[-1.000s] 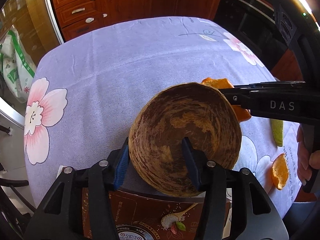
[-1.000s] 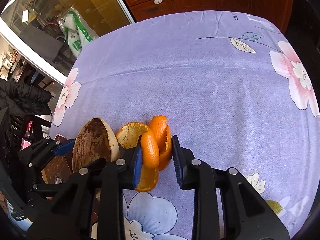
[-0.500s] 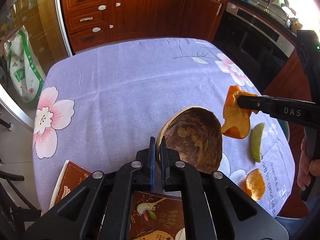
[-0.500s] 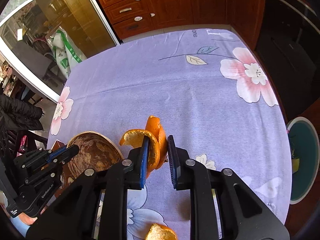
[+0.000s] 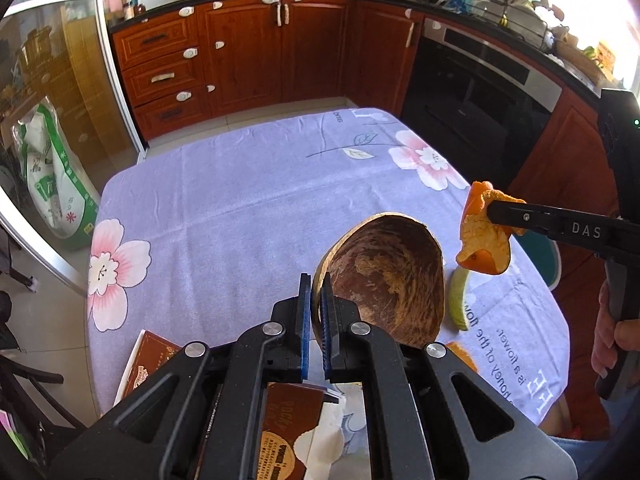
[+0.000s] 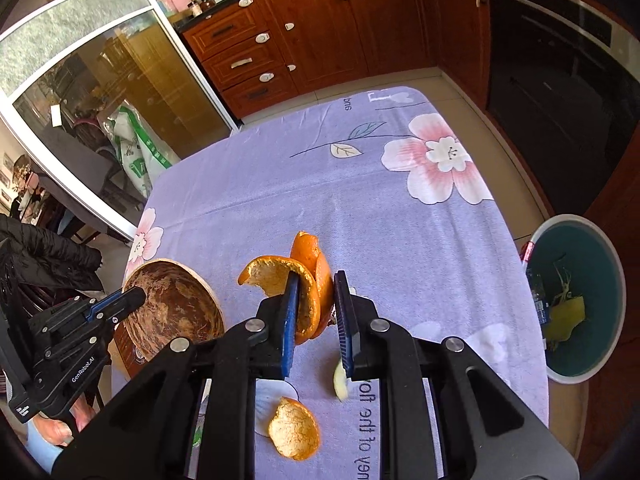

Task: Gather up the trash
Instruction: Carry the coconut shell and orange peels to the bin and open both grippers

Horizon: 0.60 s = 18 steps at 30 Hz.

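Left wrist view: the left gripper (image 5: 315, 316) is clamped on the rim of the coconut shell half (image 5: 384, 280), with the blue pads nearly meeting across the thin wall. A second ago the jaws straddled the shell at a much wider opening; they have since closed onto the rim, and the shell now hangs clear above the floral tablecloth (image 5: 240, 208) instead of resting close to it. To the right of the shell in this view, the right gripper (image 5: 494, 208) carries the curled orange peel (image 5: 482, 236) in the air, and a pale green fruit wedge (image 5: 460, 300) lies on the cloth below it. Right wrist view: the coconut shell half (image 6: 176, 312) appears at left in the left gripper (image 6: 134, 298); at centre the right gripper (image 6: 316, 312) pinches the orange peel (image 6: 300, 284) between its pads. Its jaws have tightened slightly over the last second, and the peel has risen off the cloth. Whether both pads press the peel equally cannot be confirmed, as the right pad shows a gap beside the peel. A second piece of orange peel (image 6: 294, 432) remains on the tablecloth (image 6: 320, 184). At far right the waste bin (image 6: 614, 264) stands on the floor beside the table, already containing scraps. Assessment: both items are secured and lifted, so transfer toward the bin is the likely next stage; the wedge and loose peel remain to be collected.
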Tool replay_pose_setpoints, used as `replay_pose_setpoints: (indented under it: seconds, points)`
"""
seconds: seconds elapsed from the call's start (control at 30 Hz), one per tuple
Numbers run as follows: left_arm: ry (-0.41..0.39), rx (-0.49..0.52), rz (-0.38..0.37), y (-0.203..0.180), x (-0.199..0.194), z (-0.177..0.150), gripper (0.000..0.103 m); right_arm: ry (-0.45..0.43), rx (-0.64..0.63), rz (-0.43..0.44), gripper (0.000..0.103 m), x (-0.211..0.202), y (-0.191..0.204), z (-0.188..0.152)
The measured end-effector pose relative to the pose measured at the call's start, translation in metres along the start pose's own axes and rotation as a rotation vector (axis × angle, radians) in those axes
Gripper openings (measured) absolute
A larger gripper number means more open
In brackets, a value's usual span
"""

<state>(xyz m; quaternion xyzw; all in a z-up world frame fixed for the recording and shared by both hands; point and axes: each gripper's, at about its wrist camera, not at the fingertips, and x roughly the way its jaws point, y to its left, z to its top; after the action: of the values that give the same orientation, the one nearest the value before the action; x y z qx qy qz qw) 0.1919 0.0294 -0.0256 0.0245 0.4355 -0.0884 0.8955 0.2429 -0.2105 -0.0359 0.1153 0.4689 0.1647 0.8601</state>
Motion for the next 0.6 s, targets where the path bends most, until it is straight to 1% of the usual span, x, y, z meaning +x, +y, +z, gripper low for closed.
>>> replay_pose_setpoints:
  seconds: [0.27,0.47,0.6]
  points:
    - [-0.019,0.091,-0.035,-0.057,-0.012,0.013,0.005,-0.072,0.066,-0.011,0.017,-0.044,-0.051,-0.011]
    - [-0.005,0.187,-0.062,-0.110,-0.004,0.022,0.005,-0.121,0.151,-0.039,0.017,-0.071,-0.106,-0.027]
    - [0.004,0.223,-0.081,-0.141,0.004,0.027,0.005,-0.133,0.196,-0.061,0.017,-0.082,-0.142,-0.036]
